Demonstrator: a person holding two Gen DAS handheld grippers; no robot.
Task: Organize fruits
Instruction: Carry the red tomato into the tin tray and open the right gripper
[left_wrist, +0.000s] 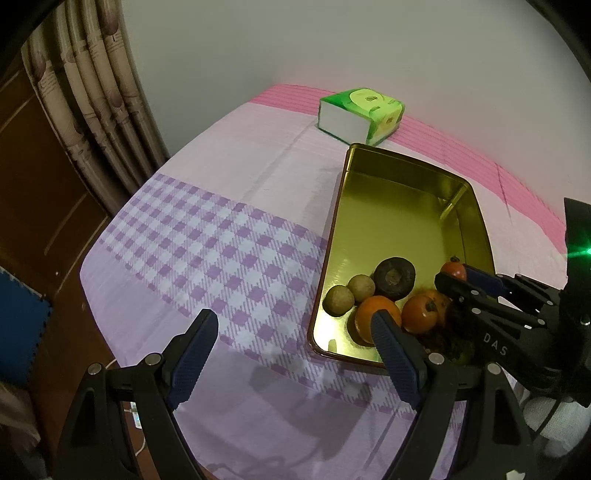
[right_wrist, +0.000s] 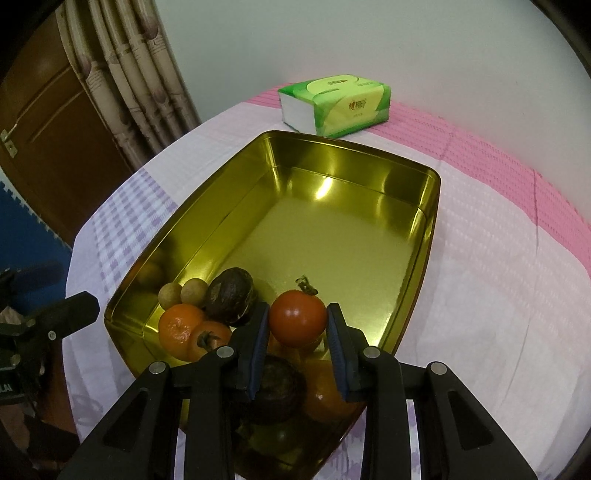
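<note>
A gold metal tray sits on the checked cloth. My right gripper is shut on a red tomato above the tray's near end. In the tray lie two small brown round fruits, a dark purple fruit, an orange, another red tomato, and more fruit under my right fingers. My left gripper is open and empty over the cloth, left of the tray.
A green tissue pack lies behind the tray near the wall. The table edge drops off at the left, with a curtain and wooden door beyond.
</note>
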